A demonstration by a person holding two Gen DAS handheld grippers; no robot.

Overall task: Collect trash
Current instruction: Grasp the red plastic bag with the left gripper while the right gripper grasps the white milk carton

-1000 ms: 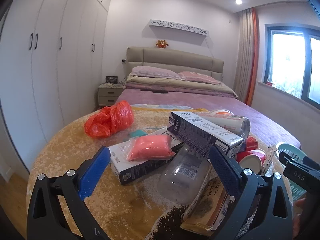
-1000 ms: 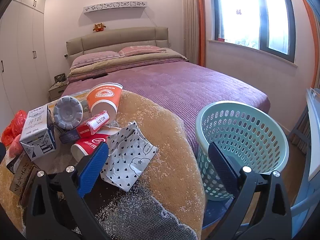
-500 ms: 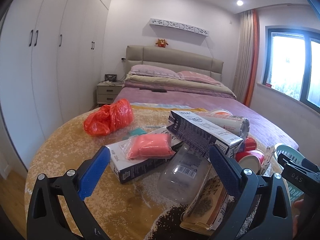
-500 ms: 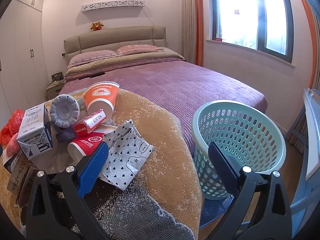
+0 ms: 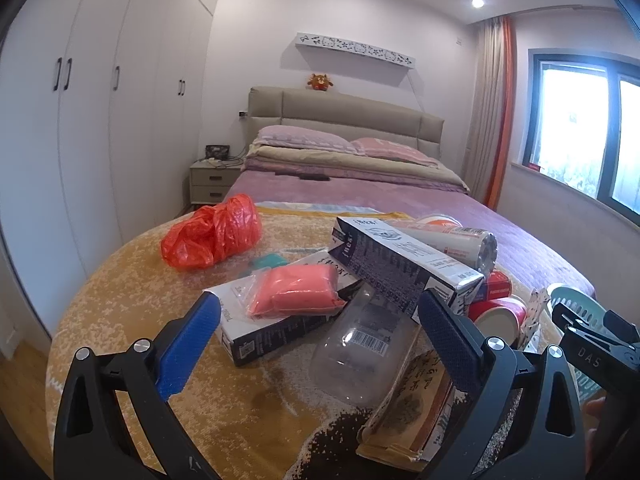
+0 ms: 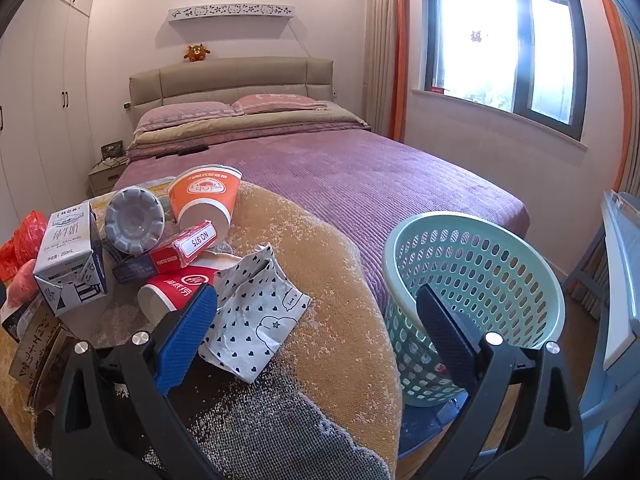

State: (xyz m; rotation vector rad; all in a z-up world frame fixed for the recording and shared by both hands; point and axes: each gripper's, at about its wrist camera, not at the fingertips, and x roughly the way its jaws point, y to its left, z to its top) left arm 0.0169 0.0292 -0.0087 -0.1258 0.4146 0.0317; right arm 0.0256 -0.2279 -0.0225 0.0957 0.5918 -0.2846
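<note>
Both views are drifting only slightly: in the right wrist view the table point(image 6: 340, 280) and basket point(image 6: 476, 280) are sitting a little lower and further left than a second ago; no trash item has shifted.

The basket, pale green and perforated, is standing on the floor just off the table's right edge; a small reddish scrap is showing near its bottom, otherwise unclear.

Trash is lying piled on the round table's near-right part:
- milk carton point(image 6: 72, 256), reading "250mL", resting across the pile
- orange paper cup point(image 6: 206, 200), lying on its side
- clear bottle point(image 5: 360, 344), barcode up
- heart-print bag point(image 6: 252, 320), nearest the right edge
- red pack point(image 6: 176, 252), reading "NO.975"

The left gripper point(image 5: 320, 348) is hovering with fingers wide apart over the bottle. The right gripper point(image 6: 316, 336) is hovering spread too, empty.
</note>
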